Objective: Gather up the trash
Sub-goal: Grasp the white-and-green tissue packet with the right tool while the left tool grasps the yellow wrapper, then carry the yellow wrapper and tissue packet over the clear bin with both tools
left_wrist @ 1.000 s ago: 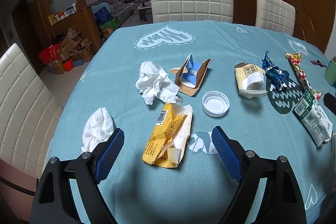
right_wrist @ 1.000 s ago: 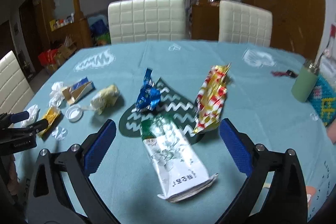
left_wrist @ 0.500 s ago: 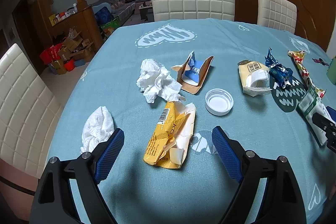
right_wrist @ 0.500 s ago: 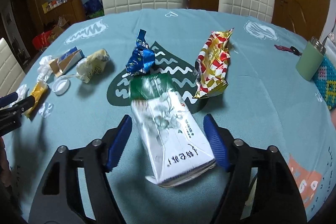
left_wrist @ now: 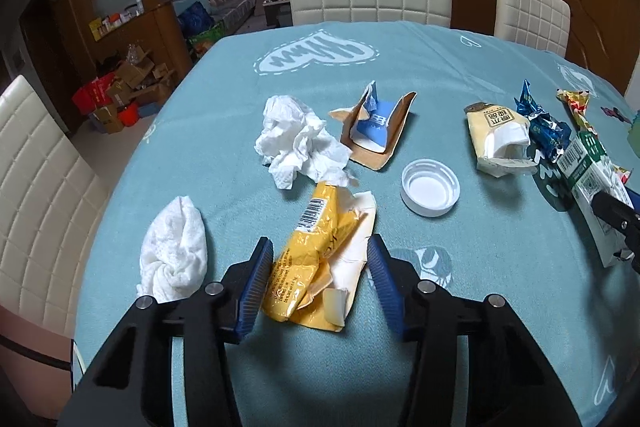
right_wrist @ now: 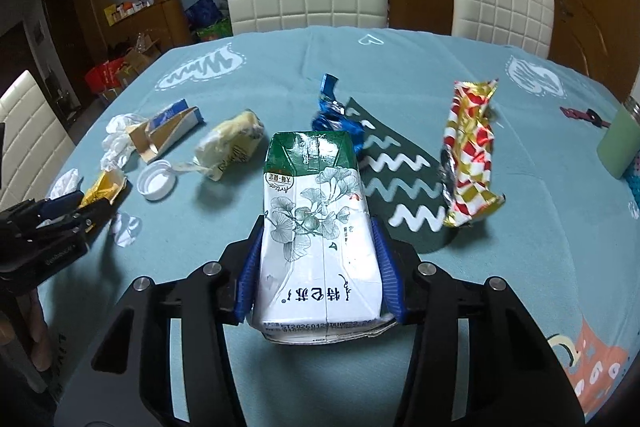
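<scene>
Basically both claws are closing, left gripper [left_wrist: 318, 277] around the yellow wrapper [left_wrist: 320, 247], right gripper [right_wrist: 318, 267] pinching the milk carton [right_wrist: 316, 227], which may crumple and slip.

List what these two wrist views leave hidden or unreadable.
- Green cup: cut off by the right wrist view's right edge.
- Milk carton: its near end is hidden by the right tool in the left wrist view.
- Yellow wrapper: mostly hidden behind the left tool in the right wrist view.
</scene>
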### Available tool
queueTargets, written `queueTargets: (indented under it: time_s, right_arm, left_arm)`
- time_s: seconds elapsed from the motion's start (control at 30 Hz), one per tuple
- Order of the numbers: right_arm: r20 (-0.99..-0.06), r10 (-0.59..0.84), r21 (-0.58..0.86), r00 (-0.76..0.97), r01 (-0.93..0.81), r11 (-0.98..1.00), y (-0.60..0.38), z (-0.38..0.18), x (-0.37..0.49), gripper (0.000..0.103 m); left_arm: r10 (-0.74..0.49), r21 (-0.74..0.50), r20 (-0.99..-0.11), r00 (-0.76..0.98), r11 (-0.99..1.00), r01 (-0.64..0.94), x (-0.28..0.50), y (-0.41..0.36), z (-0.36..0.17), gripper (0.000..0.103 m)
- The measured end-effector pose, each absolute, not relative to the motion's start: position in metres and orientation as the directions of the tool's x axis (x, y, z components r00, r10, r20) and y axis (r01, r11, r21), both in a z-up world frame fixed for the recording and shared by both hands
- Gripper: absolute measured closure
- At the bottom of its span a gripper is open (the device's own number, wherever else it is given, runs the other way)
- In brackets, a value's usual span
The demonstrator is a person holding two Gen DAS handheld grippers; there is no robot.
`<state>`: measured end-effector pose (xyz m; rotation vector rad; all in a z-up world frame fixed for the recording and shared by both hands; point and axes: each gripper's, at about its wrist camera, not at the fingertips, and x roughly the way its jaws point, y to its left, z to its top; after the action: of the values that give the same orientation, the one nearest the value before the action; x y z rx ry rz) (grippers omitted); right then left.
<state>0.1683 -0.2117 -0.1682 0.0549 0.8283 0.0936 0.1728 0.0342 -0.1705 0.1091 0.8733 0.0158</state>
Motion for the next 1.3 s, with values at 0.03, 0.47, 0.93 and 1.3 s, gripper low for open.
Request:
queueTargets:
  time_s: [0.03,0.47,0.93,1.3]
  right_arm:
    - [-0.732,0.11,0.088,0.672,-0.068,0.994,-0.209,-0.167,0.169,0.051]
    - [-0.71,0.144,0.076,0.69,-0.128,0.989,-0.185,-0.161,0.162,0.051]
    - [-0.673,0.264,0.063,0.691,-0.303,0.951,-0.114,-0.139,0.148,0.051]
    - [-0.696,0.386,0.082,0.605,-0.468,0.88,-0.018,-0.142,0.149,0.051]
  left_arm:
    - [0.059,0.11,-0.761,0.646,0.993,0.039,0.172,0.032,-0.17,0.056]
    - [0.145,0.129,-0.737,0.661,0.989,-0.073,0.171,0.063,-0.161,0.082]
    - [0.226,0.143,-0.715,0.662,0.974,-0.178,0.148,0.114,-0.149,0.082]
    - [0.263,0.134,-0.714,0.649,0.961,-0.241,0.127,0.171,-0.145,0.082]
